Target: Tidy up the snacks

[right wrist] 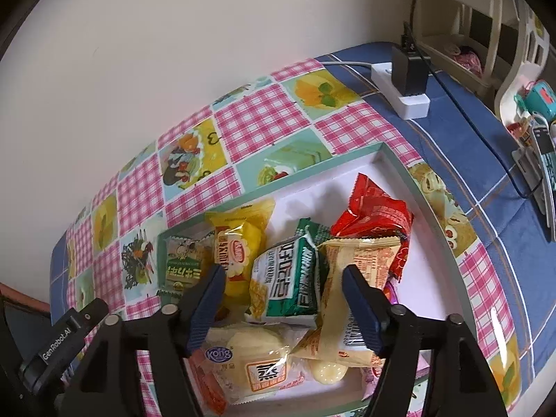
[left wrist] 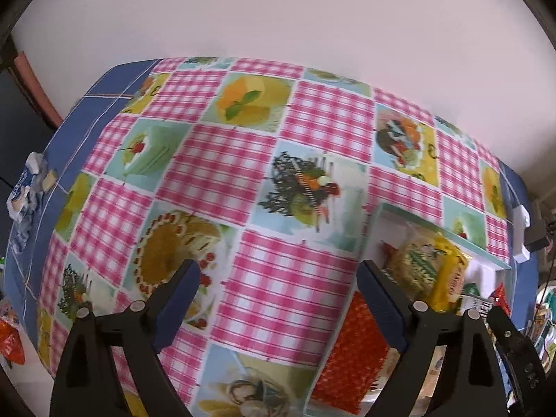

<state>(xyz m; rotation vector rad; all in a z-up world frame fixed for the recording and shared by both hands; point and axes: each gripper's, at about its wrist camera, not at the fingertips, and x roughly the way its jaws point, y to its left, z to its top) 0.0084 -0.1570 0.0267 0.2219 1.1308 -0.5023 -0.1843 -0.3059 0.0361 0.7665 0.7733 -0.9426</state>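
Here the left gripper [left wrist: 278, 299] hangs over the patterned tablecloth [left wrist: 222, 160] with its jaws spread wide and nothing between them; only pink check cloth shows in the gap. No earlier view is at hand, so I note the state only.

The right gripper [right wrist: 283, 299] points down into the shallow white tray [right wrist: 399, 163] with the pale green rim. Its jaws stand well apart and its blue pads [right wrist: 208, 299] press on nothing. Between and below them lie a green-and-white packet [right wrist: 288, 278] and a cream-and-orange packet [right wrist: 351, 278]; the right pad sits close against the cream packet, but a grip is not evident.

Snacks in the tray, right wrist view:
- yellow packet [right wrist: 239, 239], upper left of the pile
- green cartoon packet [right wrist: 184, 260] at the tray's left end, beside the yellow one
- red packet [right wrist: 375, 208], toward the far right, partly under the cream packet
- clear-wrapped pale cake [right wrist: 250, 358] at the near edge, below the left pad

From the left wrist view the same tray [left wrist: 493, 260] sits at the right of the table, the yellow packet [left wrist: 448, 271] visible inside, just past the right finger.

A white power strip [right wrist: 403, 93] with a black plug lies on the blue cloth beyond the tray, well apart from it.
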